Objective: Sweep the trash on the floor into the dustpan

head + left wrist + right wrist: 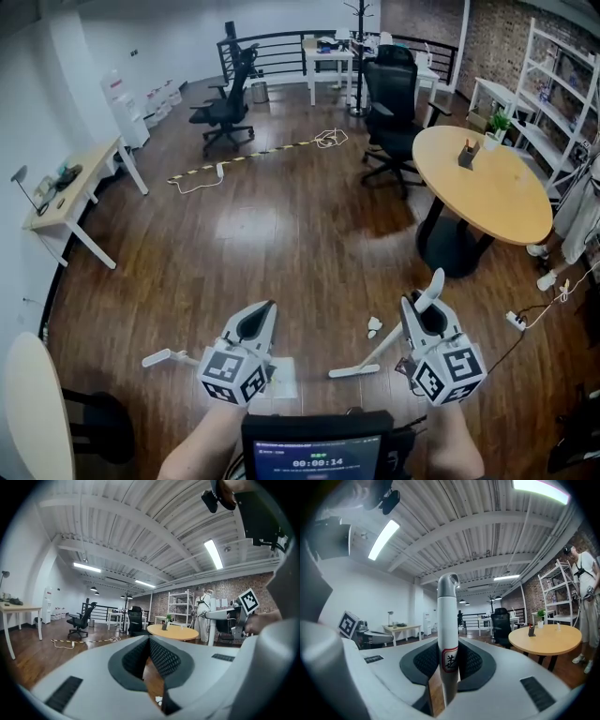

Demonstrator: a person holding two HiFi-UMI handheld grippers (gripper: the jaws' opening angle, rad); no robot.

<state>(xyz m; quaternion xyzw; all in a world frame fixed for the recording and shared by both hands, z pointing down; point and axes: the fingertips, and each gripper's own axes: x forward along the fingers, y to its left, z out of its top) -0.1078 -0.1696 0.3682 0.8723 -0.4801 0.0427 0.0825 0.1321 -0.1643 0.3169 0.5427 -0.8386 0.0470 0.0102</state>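
Observation:
My right gripper [424,317] [449,660] is shut on the white broom handle [446,620], which stands upright between its pads. In the head view the handle [386,345] slants down-left to the broom head [354,371] on the wood floor. A crumpled white scrap of trash [373,326] lies just above the broom head. My left gripper [255,328] [150,656] is shut with nothing between its pads. Below it lies a pale flat dustpan [283,377]. A white handle [161,357] lies on the floor to its left.
A round wooden table [487,183] stands at the right, with a black chair [392,103] behind it. Another chair [225,108] and a cable [253,157] sit farther back. A desk [75,187] is at left, a power strip [516,321] at right.

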